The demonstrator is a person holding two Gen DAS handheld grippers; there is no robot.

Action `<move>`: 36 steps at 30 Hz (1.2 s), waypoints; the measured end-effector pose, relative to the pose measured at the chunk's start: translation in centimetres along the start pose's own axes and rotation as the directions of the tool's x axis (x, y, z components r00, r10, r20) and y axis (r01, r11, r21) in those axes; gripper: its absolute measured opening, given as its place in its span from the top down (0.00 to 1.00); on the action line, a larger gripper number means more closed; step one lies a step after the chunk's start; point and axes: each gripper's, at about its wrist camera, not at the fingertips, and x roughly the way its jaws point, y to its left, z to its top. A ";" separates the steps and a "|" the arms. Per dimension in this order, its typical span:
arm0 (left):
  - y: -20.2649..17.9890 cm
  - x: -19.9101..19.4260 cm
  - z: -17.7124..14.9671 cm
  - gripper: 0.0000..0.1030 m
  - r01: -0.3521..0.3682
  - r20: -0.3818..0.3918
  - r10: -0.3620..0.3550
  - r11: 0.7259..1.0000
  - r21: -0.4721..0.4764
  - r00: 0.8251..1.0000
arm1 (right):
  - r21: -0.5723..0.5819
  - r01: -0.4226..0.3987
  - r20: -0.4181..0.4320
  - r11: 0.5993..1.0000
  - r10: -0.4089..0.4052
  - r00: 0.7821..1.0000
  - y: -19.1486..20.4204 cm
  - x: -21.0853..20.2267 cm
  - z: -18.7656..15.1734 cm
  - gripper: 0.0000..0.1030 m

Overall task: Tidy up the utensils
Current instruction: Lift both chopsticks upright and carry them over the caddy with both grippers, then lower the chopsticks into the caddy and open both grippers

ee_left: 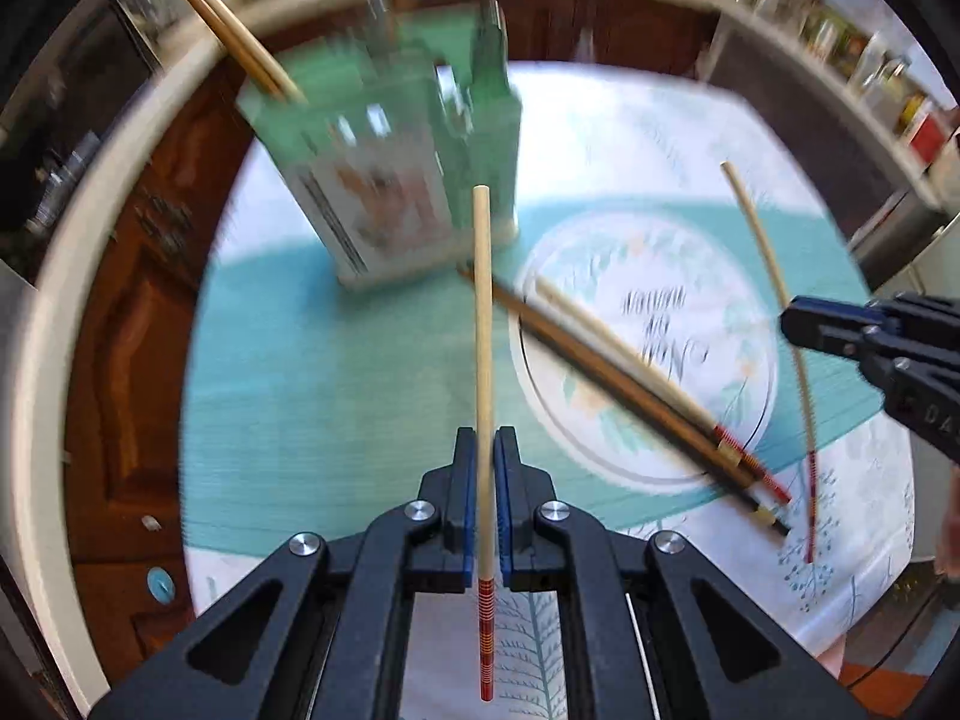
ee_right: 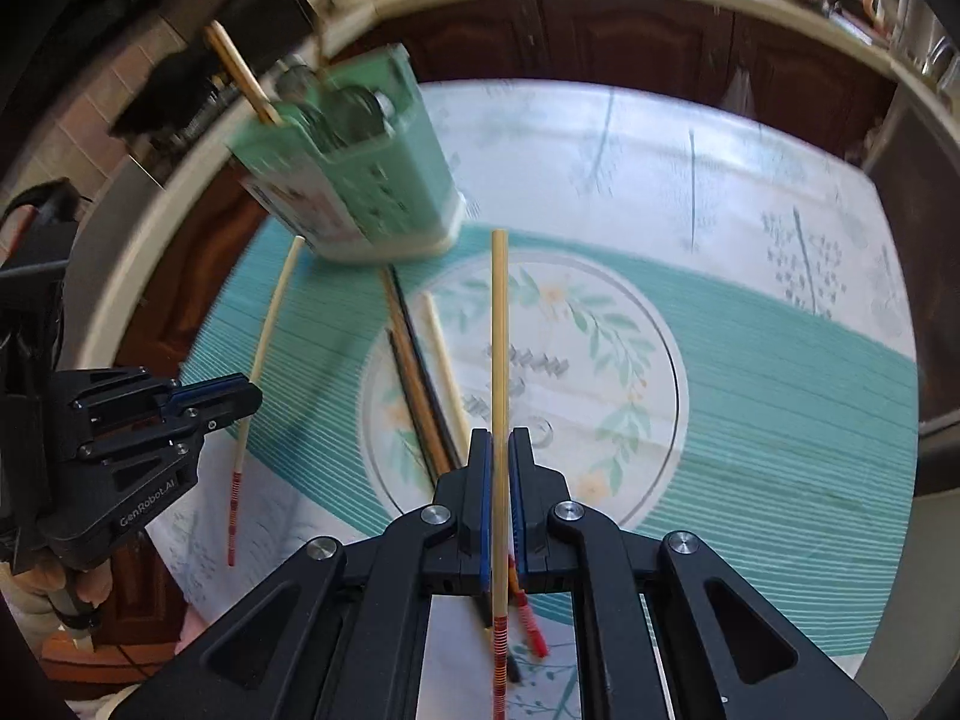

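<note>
My left gripper (ee_left: 485, 450) is shut on a pale chopstick (ee_left: 482, 324) with a red striped end, held above the table and pointing toward the green utensil holder (ee_left: 396, 180). My right gripper (ee_right: 501, 450) is shut on a second pale chopstick (ee_right: 499, 336) of the same kind. The holder (ee_right: 354, 180) stands at the table's far left with two chopsticks (ee_left: 234, 36) sticking out of it. Several chopsticks (ee_left: 630, 384) lie on the mat, dark and pale (ee_right: 426, 384). Each gripper shows in the other's view: the right one (ee_left: 798, 324) and the left one (ee_right: 246, 399).
The table carries a white floral cloth (ee_right: 660, 150) and a teal mat with a round printed centre (ee_right: 600, 360). Dark wooden cabinets (ee_right: 600, 36) and a pale counter edge run behind. Shelves with jars (ee_left: 870, 60) stand at the right.
</note>
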 end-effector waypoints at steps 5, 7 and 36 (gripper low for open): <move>2.8 -6.8 1.5 0.97 -0.045 0.249 0.046 0.999 -0.007 0.967 | -0.053 -0.011 0.187 0.999 0.021 0.982 4.4 -4.0 1.4 0.96; 4.0 -9.2 1.9 0.97 -0.059 0.340 0.061 0.998 -0.014 0.938 | -0.068 -0.012 0.269 0.998 0.030 0.963 6.2 -5.8 2.6 0.95; 16.6 -8.6 14.3 0.97 0.112 0.733 0.083 0.970 -0.214 0.676 | -0.027 -0.064 0.767 0.998 0.062 0.638 14.5 1.4 22.9 0.95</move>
